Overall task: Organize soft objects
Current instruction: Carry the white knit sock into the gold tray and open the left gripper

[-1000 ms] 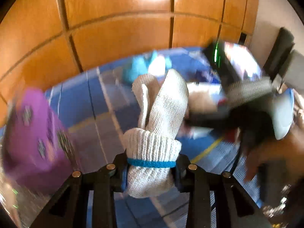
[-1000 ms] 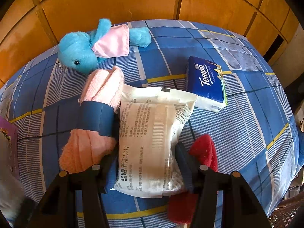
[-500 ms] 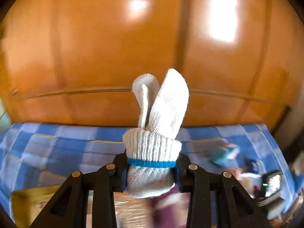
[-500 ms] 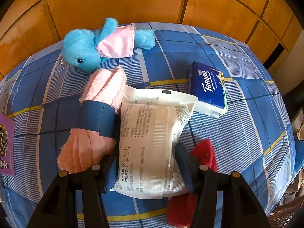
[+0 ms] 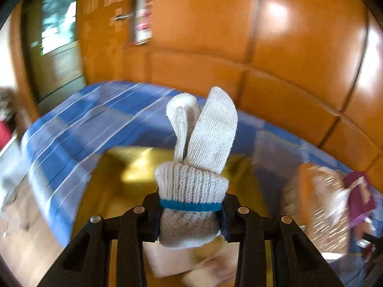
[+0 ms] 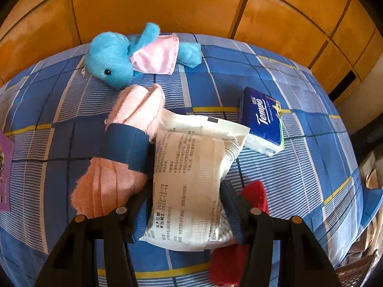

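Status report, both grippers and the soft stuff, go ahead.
Left gripper shut on rolled white gloves, above yellow bin. Right gripper astride white packet, grip unclear. Pink towel and red item crowd it.

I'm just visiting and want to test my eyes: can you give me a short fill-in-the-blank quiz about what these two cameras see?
1. The left jaws squeeze a rolled white glove banded in ____.
2. The plush toy wears a cloth coloured ____.
3. The white packet lies between the right gripper's ____.
4. The word on the blue tissue pack reads ____.

Missing words: blue; pink; jaws; Tempo
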The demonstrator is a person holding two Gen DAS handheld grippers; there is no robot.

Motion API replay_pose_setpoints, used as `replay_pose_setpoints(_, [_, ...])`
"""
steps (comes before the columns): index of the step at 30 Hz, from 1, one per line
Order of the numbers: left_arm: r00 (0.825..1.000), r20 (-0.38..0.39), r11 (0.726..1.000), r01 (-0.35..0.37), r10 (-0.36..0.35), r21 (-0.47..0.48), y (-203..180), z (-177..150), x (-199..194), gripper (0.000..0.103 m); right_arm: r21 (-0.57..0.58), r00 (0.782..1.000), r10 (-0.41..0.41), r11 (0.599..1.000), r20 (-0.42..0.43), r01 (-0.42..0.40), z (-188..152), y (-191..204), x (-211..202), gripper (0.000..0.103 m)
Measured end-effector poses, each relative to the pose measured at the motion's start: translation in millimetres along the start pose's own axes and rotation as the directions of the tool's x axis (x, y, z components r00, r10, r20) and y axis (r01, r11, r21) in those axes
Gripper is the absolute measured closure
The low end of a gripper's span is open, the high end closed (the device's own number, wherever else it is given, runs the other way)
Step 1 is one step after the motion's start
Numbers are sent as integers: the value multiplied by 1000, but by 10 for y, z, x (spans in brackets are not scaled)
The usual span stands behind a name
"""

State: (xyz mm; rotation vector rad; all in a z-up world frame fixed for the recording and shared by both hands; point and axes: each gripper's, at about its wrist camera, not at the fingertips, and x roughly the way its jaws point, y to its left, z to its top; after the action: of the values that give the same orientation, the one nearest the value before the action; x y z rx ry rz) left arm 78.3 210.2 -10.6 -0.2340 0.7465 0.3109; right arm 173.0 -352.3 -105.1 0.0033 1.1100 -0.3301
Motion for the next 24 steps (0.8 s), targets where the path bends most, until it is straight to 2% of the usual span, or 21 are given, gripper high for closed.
replay_pose_setpoints(7, [992, -83, 991, -104, 97, -87, 597, -473, 237, 65, -54, 999, -41, 998, 27, 42, -31, 86, -44, 51])
replay_pose_setpoints(12, [987, -107, 986, -131, 120, -104, 710, -661, 284, 61, -70, 998, -54, 996, 39, 57, -37, 102, -45, 52])
replay_pose_setpoints(14, [982, -106, 982, -166, 156, -93, 700, -709, 269, 61, -72, 997, -57, 996, 42, 60, -34, 100, -40, 52])
replay_pose_setpoints(18, [978, -131, 978, -179, 164, -110, 761, -819, 299, 52, -75, 997, -63, 995, 47, 67, -39, 103, -42, 52])
replay_pose_setpoints(19, [977, -132, 977, -183, 168, -111, 766, -834, 302, 47, -75, 997, -64, 995, 47, 68, -52, 116, -57, 52])
replay_pose_setpoints(20, [976, -129, 976, -188, 174, -109, 764, -839, 301, 34, -75, 997, -64, 995, 48, 68, -60, 125, -67, 52])
replay_pose_setpoints(21, [977, -116, 975, -194, 181, -109, 755, -849, 264, 30, -75, 997, -64, 995, 48, 68, -63, 129, -71, 52])
replay_pose_setpoints(24, [980, -80, 976, -192, 185, -101, 714, -835, 168, 28, -75, 997, -64, 995, 48, 67, -62, 129, -72, 52])
